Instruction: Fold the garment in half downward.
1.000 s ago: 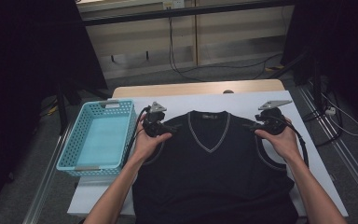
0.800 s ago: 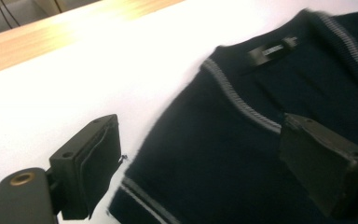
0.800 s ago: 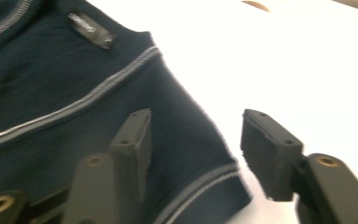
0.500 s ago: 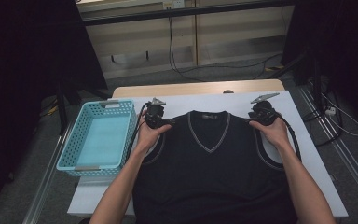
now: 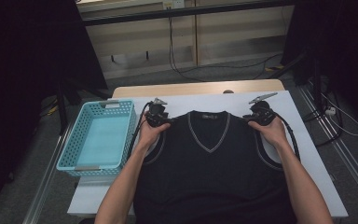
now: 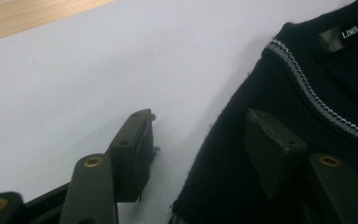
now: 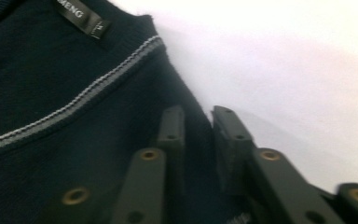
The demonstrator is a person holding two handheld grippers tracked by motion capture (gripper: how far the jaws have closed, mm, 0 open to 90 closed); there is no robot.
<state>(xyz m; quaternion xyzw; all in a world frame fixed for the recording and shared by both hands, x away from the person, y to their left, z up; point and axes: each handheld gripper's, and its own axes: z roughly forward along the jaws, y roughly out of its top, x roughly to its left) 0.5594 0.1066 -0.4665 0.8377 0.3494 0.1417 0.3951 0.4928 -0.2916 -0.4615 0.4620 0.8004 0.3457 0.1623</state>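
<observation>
Your black knitted V-neck vest [image 5: 214,158] lies flat beside the blue plastic basket [image 5: 98,140]. Left gripper [image 6: 198,140] straddles its shoulder edge, jaws apart; right gripper [image 7: 198,123] pinches the other shoulder. Lift now and one side drags.
</observation>
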